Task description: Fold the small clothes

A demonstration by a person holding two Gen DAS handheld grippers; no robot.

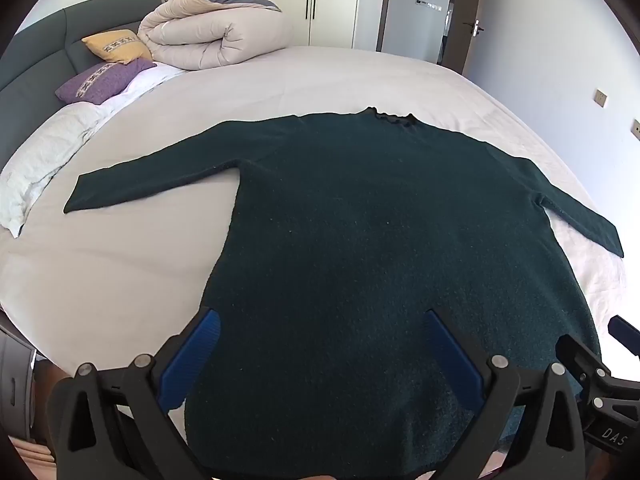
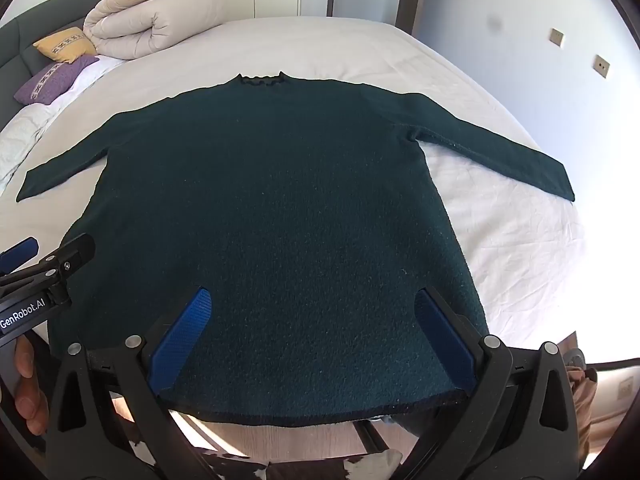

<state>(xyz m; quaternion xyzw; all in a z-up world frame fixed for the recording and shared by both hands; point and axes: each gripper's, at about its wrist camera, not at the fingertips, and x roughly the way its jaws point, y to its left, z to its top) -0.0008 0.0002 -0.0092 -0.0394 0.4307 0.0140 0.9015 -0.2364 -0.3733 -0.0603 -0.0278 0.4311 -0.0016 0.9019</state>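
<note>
sweater spread flat, fold yet to begin

a dark green long-sleeved knit sweater (image 2: 272, 208) lies face-flat on the pale sheeted bed (image 2: 500, 248), collar away from me, both sleeves stretched out to the sides, hem at the near edge of the mattress. my left gripper (image 1: 320, 356) and right gripper (image 2: 316, 332) hover just above the hem, side by side, jaws spread wide and holding nothing. i judge this the opening step: the garment is laid out and no fold is made. next, i reckon, each claw must reach out to a sleeve, pinch it and bring it across the body. a rolled beige quilt (image 1: 216, 36) and a purple cushion (image 1: 104, 82) sit well apart by the headboard.
</note>
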